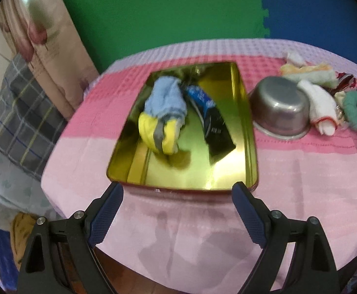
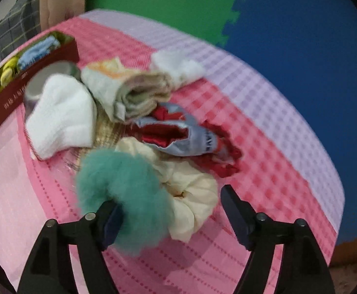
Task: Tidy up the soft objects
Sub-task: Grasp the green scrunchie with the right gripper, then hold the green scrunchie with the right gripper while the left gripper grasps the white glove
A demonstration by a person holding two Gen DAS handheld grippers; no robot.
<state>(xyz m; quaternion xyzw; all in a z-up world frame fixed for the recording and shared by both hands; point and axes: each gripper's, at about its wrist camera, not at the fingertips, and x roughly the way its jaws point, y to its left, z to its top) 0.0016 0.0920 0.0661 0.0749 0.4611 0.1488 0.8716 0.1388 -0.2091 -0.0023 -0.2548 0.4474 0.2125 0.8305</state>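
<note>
Teal fluffy scrunchie (image 2: 122, 191) lies on the pink cloth (image 2: 264, 171), bunched against the right gripper (image 2: 171, 210) by its left finger, nothing pinched, jaws wide. Cream scrunchie (image 2: 193, 196) sits just behind it. Left gripper (image 1: 178, 210) also wide & empty, near edge of gold tin (image 1: 250, 132), so right hand is nearer the pile

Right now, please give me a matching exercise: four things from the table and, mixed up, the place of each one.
1. blue towel
2. metal bowl
3. green fluffy ring
4. white towel

a. upside down beside the tin
b. between the right gripper's open fingers
c. inside the gold tin
d. in the pile, leaning against the bowl

Pairs: 1-c, 2-a, 3-b, 4-d
</note>
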